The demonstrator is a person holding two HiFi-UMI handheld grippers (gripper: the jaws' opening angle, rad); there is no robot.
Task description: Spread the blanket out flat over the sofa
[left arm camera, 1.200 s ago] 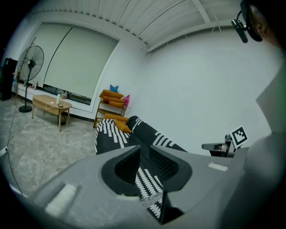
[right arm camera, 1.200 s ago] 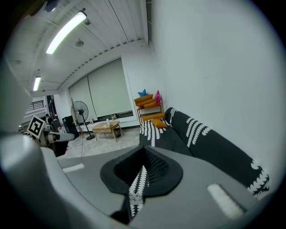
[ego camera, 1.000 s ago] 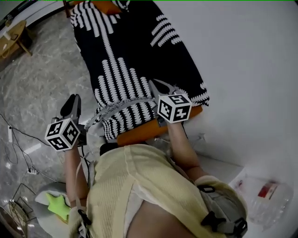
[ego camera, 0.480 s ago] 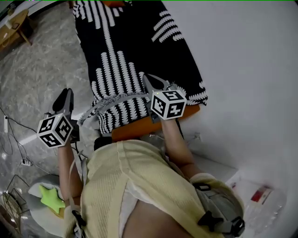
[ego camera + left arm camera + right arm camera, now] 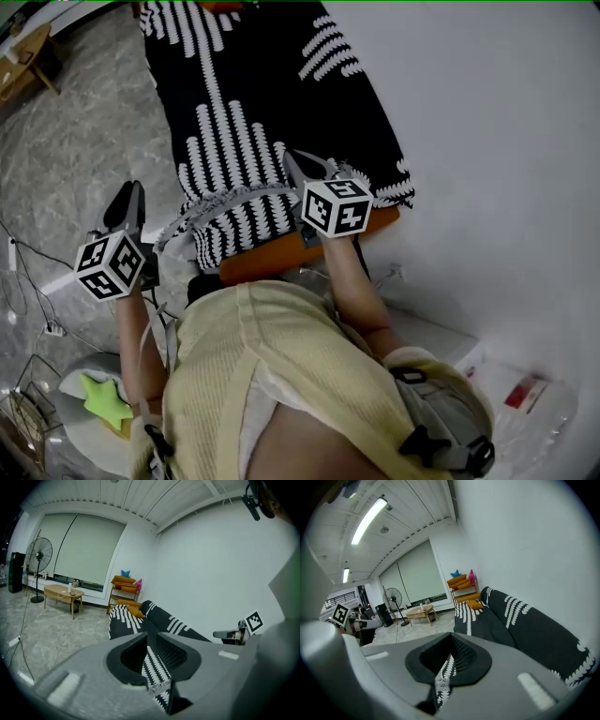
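A black blanket with white striped patterns lies along the orange sofa, which stands against the white wall. Its fringed near edge hangs stretched between my two grippers, above the sofa's near end. My left gripper is out over the floor, left of the sofa, and is shut on one end of that edge; striped cloth shows pinched in its jaws. My right gripper is over the sofa's near end, shut on the other end, with fringe hanging from its jaws.
A wooden coffee table, a standing fan and a shelf of orange cushions stand beyond the sofa's far end. Cables run over the marble floor. A green star lies on a stool at my left, a plastic bag by the wall.
Over the second both grippers shifted a little left with the blanket's edge still held between them. Almost nothing moved in the last half second.
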